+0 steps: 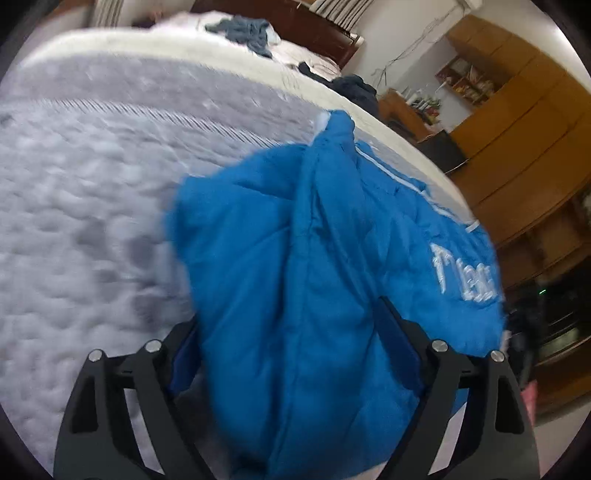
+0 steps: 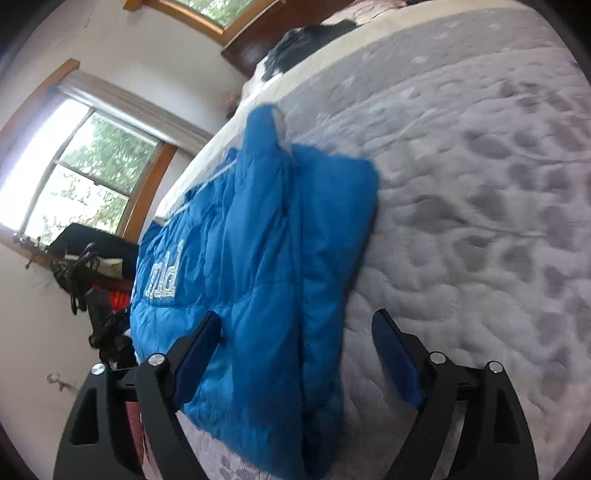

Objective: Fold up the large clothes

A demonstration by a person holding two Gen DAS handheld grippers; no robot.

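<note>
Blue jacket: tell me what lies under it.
The blue jacket lies on the grey quilted bedspread, which shows all around it. Whatever sits directly beneath the jacket is covered. The open right claw straddles its near edge.

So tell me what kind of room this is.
Most likely a bedroom in a home: a large bed with a grey quilted cover and a dark wooden headboard, wooden cupboards along one wall, and clothes scattered on the bed near the blue jacket.
</note>
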